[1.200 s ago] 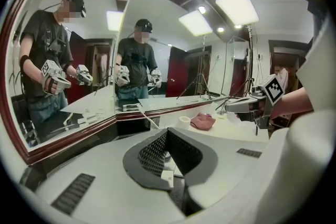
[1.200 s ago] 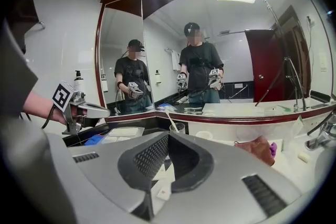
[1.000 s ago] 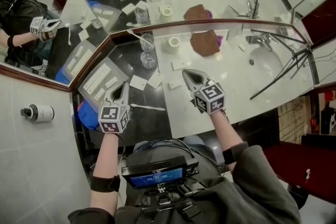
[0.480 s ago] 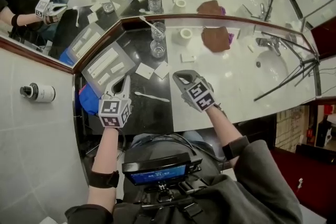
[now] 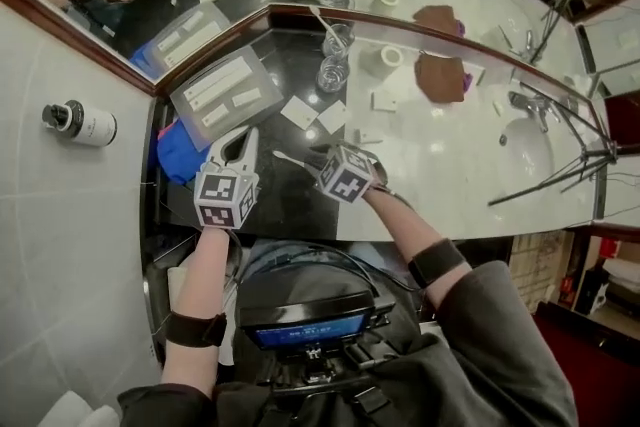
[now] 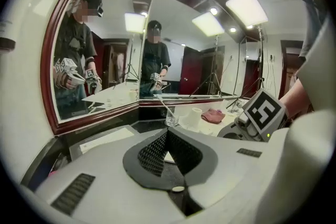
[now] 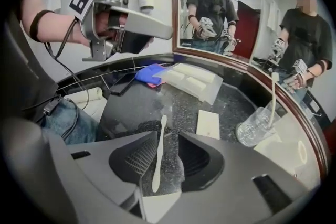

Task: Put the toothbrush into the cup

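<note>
The right gripper (image 7: 167, 140) points down at a dark counter (image 7: 131, 113). Its jaws have just been opening and now stand apart. A white toothbrush (image 7: 159, 150) lies flat on the counter between them, and neither jaw squeezes it. Just to the right lies a white card (image 7: 209, 124). Farther right stands a clear cup (image 7: 254, 127) with another brush (image 7: 273, 93) leaning in it. Behind are a white tray (image 7: 191, 80) and a blue cloth (image 7: 148, 73). Up on the left, an arm (image 7: 55, 28) holds the left gripper (image 7: 167, 33), its jaws together. A mirror (image 7: 226, 13) shows the person twice.
</note>
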### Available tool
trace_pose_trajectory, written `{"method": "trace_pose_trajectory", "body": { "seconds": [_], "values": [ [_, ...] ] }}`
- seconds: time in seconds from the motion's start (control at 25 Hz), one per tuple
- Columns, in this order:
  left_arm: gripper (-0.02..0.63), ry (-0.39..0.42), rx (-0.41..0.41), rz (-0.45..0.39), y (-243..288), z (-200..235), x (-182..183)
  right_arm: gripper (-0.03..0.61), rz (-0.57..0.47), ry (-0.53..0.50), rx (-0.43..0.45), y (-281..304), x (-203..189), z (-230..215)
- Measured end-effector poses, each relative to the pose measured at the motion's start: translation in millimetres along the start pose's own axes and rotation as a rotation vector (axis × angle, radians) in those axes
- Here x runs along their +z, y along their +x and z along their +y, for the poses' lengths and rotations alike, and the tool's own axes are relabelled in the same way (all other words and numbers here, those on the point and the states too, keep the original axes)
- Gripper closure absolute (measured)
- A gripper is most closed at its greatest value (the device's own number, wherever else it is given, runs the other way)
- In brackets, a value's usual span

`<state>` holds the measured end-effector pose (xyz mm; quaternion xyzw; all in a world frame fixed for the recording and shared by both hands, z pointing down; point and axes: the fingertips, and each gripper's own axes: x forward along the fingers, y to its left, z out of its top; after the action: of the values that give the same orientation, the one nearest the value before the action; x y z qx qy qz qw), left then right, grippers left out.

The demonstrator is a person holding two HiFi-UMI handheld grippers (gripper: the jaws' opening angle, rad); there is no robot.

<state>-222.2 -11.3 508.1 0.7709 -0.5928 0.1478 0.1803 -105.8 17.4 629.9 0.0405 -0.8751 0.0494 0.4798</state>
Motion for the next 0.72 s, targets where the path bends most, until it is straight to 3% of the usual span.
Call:
{"method": "trace_pose_trajectory", "body": {
  "seconds": [0.12,0.44,0.6,0.72],
  "values": [
    [0.612,-0.014,0.008,-0.002,-3.3,8.9,-7.5,0.398,0.068,-0.036,0.041,25.2,-0.5,13.1],
    [0.611,-0.04,0.003,-0.006,-13.2,20.9,-12.2,0.396,0.203,-0.086,0.077,76.6,-3.6,17.6],
    [0.612,-0.07,0.021,0.002,-23.2,30.2,-20.8,0.399,0.264,-0.09,0.106,93.5,-7.5,21.6],
    [0.612,-0.079,0.026,0.005,-26.1,39.1,-27.7,0.438,0.306,-0.073,0.098,101.6,-11.3,16.6]
  ]
}}
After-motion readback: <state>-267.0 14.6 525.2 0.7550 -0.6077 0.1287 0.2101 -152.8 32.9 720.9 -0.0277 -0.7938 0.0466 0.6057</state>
